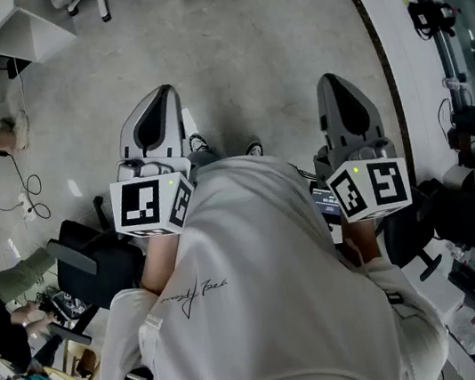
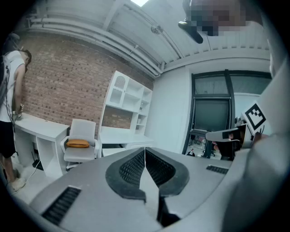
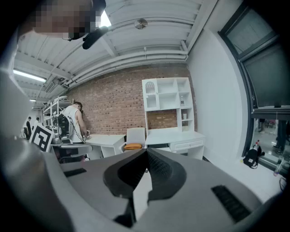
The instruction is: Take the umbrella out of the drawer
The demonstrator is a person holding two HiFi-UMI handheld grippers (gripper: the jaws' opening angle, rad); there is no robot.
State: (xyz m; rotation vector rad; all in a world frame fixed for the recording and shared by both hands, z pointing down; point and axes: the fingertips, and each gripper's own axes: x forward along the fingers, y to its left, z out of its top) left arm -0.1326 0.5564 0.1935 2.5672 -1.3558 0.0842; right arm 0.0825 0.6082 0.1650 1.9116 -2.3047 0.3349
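Out front, left gripper, right gripper level

Matt grey plastic on the shells of the left gripper and right gripper, smooth with a dull sheen. Black pads inside, ribbed in a fine grid, rubbery in look. Flat black print on white over the marker cubes, without gloss. Soft, creased white cloth on the shirt. Pale, mottled floor, like sealed concrete, faintly shiny. Rough, matt red-brown brick on the wall. Smooth white painted finish on the shelf unit. Soft-looking orange cushion, material unclear.
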